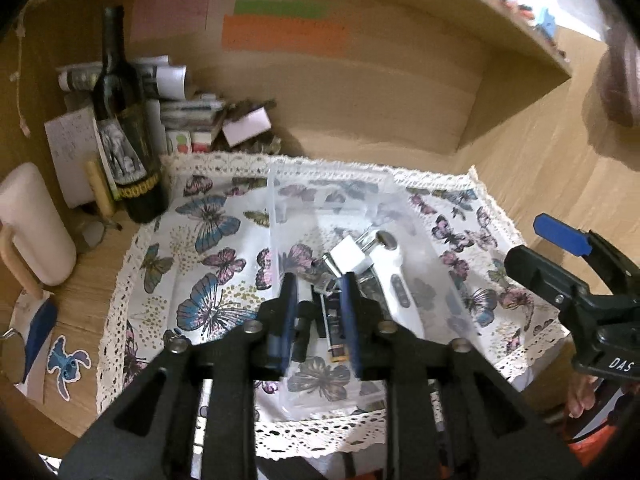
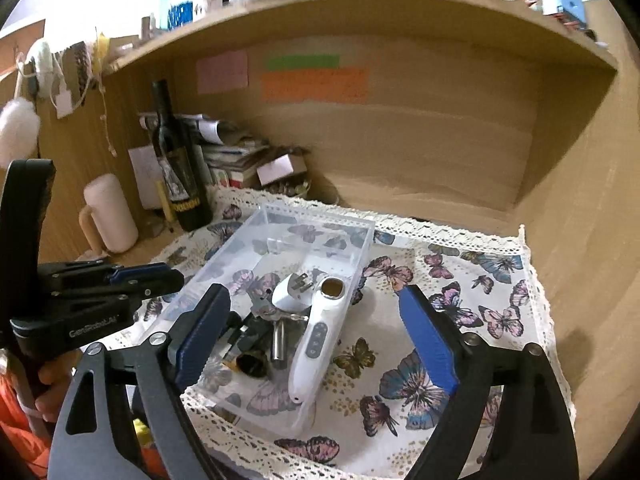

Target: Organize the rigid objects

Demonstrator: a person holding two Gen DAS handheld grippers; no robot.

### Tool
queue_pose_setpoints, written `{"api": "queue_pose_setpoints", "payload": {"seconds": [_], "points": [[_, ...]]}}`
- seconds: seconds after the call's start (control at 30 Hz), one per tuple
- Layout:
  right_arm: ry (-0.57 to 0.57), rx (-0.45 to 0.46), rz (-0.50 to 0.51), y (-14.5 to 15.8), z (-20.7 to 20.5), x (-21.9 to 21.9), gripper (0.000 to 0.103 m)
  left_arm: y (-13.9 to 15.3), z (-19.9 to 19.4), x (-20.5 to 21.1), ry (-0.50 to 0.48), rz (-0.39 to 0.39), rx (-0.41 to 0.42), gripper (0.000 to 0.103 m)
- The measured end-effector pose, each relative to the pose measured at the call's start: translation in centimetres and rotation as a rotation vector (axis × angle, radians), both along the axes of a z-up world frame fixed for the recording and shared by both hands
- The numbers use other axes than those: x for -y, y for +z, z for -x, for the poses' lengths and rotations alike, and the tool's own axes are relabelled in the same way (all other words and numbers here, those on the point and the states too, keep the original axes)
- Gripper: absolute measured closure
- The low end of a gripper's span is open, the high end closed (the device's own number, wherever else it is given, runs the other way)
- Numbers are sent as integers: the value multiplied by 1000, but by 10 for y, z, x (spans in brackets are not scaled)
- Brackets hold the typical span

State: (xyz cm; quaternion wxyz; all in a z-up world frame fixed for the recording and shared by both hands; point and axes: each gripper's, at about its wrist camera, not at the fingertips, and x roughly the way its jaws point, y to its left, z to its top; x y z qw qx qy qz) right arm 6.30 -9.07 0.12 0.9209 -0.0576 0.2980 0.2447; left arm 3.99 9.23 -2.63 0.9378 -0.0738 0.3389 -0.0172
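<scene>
— On the butterfly cloth [image 2: 400,380] a clear plastic bin [image 2: 360,240] is seen; what is kept inside it?

— A white handheld device [image 2: 316,340], a white plug adapter [image 2: 290,292], keys [image 2: 264,308] and dark small parts are piled at its near end; nothing is gripped.

— How are the tongs set?

— The left gripper [image 1: 318,316] is held narrowly parted above the bin, nothing pinched between its pads; the right gripper [image 2: 316,344] is spread wide, the bin framed between its blue fingers [image 2: 430,344], untouched; a wine bottle [image 2: 176,168] is stood beyond the cloth.
</scene>
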Motion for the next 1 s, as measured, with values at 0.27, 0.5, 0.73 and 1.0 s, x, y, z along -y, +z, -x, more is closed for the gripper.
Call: {"api": "queue_pose_setpoints", "payload": {"seconds": [0.27,0.5,0.73,1.0], "points": [[-42,122,-57,17,35,19,0,26,44,10,44,-44,204,32],[-50,198,-67,28,61,20,0,43,77,15,58,-69,365,6],[-86,255,-83,32,78,19,0,51,94,14,62,-63,436,1],[-111,282,-117,37,88,22,0,53,101,18,49,-91,468,0]]}}
